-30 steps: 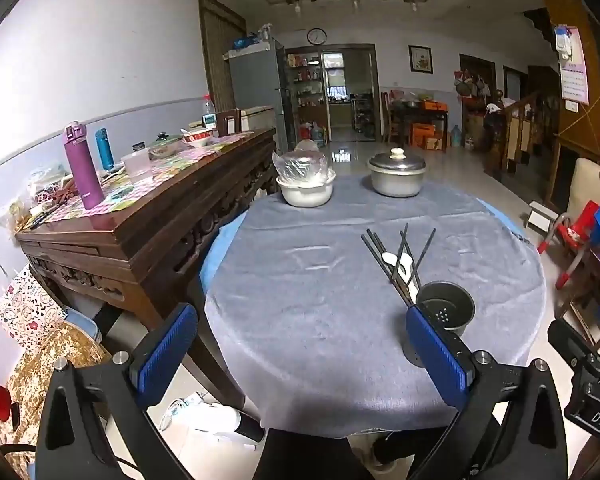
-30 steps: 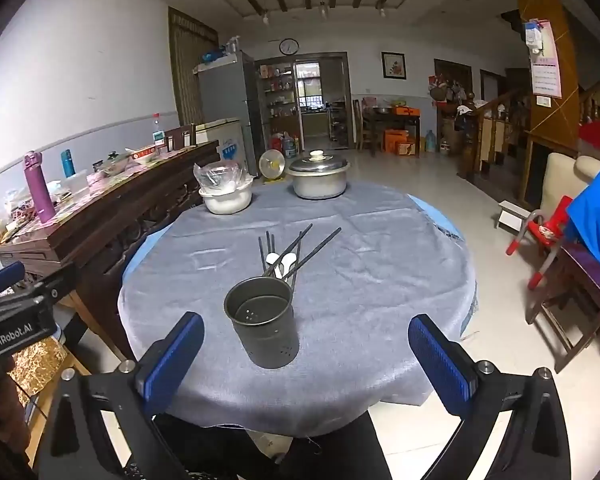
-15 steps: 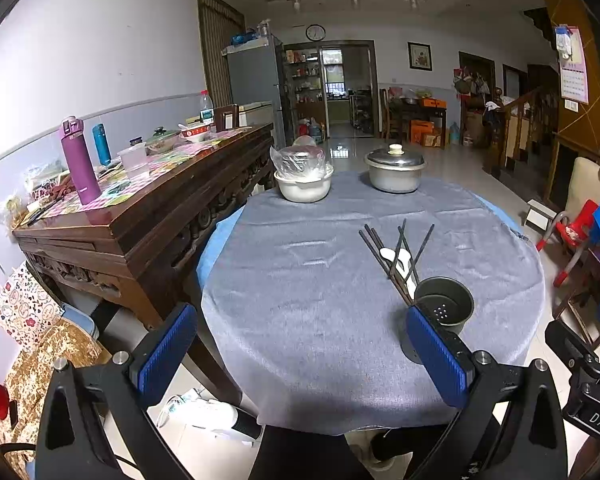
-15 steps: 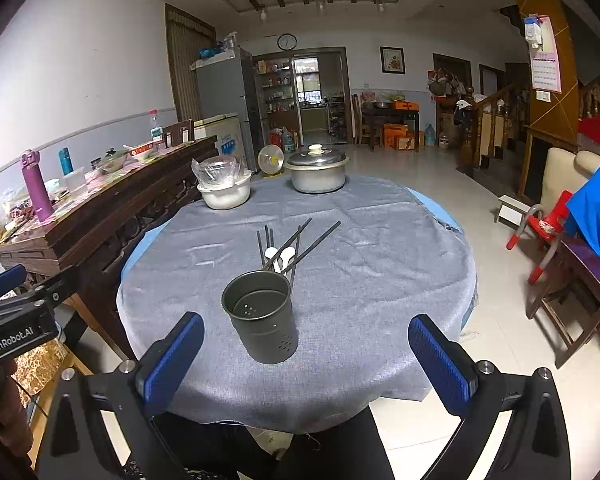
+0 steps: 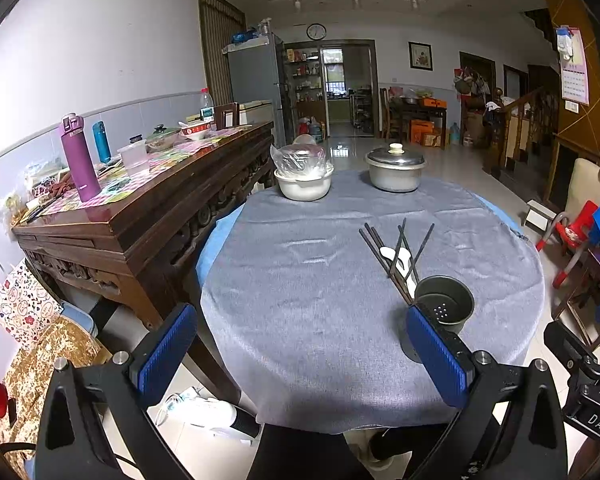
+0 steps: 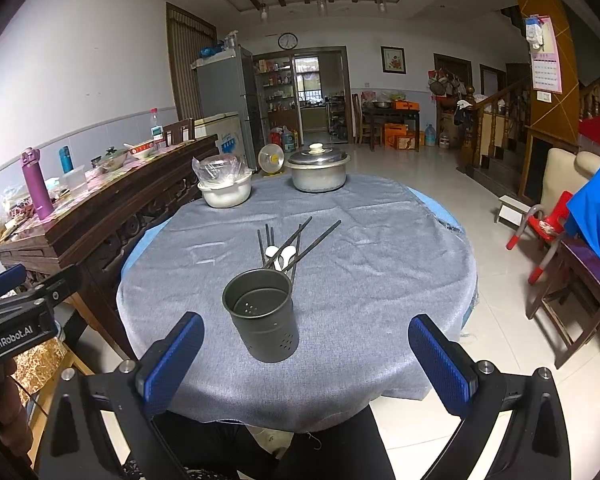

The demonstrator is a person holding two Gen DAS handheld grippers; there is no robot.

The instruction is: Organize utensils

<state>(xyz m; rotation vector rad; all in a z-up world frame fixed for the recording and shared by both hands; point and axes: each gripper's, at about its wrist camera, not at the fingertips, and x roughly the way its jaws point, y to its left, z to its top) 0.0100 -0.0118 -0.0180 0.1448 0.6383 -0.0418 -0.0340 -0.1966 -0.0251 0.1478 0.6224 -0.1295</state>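
thin dark chopsticks (image 6: 300, 240) look stiff, slippery; i'd pinch mid-shaft. both my claws (image 6: 304, 350) gape wide, empty.

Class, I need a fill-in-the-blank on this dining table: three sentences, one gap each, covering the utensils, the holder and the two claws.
1. The dark utensil holder stands upright and holds ____ utensils.
2. The chopsticks lie on the grey ____, just beyond the holder.
3. The left claw and right claw are both ____ and grip nothing.

Missing words: no; tablecloth; open
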